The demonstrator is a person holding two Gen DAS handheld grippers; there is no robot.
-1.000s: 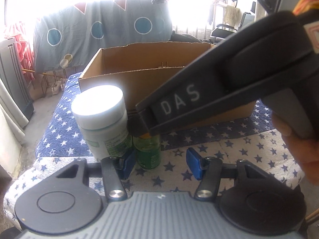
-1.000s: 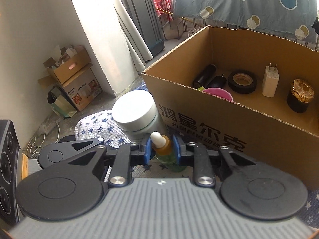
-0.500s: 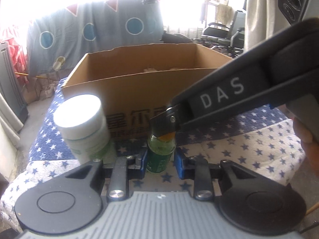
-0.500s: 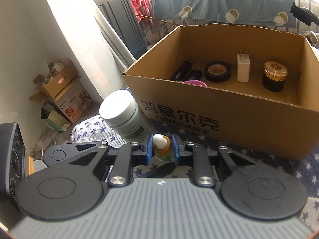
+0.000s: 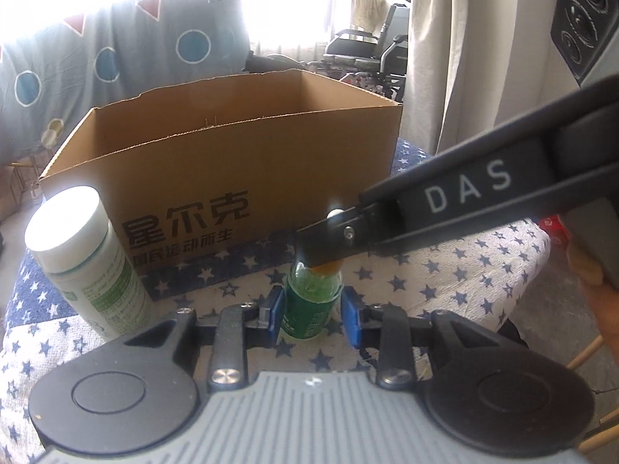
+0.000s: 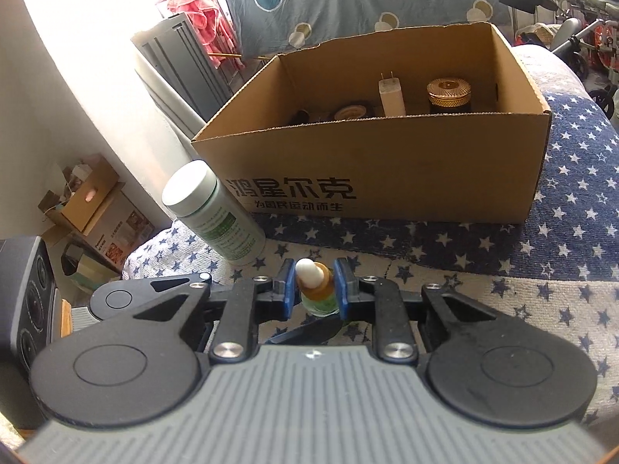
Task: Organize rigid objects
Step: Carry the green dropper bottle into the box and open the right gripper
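A small green dropper bottle (image 5: 311,301) with an orange collar and a white tip (image 6: 308,270) stands on the star-print cloth in front of the cardboard box (image 5: 232,154). My left gripper (image 5: 312,315) has its blue pads against the bottle's lower body, and its jaws are opening slightly. My right gripper (image 6: 314,290) is shut on the bottle's collar just below the tip. In the left wrist view its black finger (image 5: 329,239) reaches in from the right and hides the bottle's top.
A white-lidded jar with a green label (image 5: 89,255) (image 6: 216,212) stands left of the bottle, against the box front. Inside the box (image 6: 387,170) are a white charger (image 6: 391,92), a gold-lidded jar (image 6: 448,92) and a tape roll (image 6: 350,112). Star-print cloth (image 6: 561,270) spreads to the right.
My left gripper's pads closed in from wide apart onto the green bottle. Both views have drawn back from the box, and the right wrist has rolled while still gripping the bottle.
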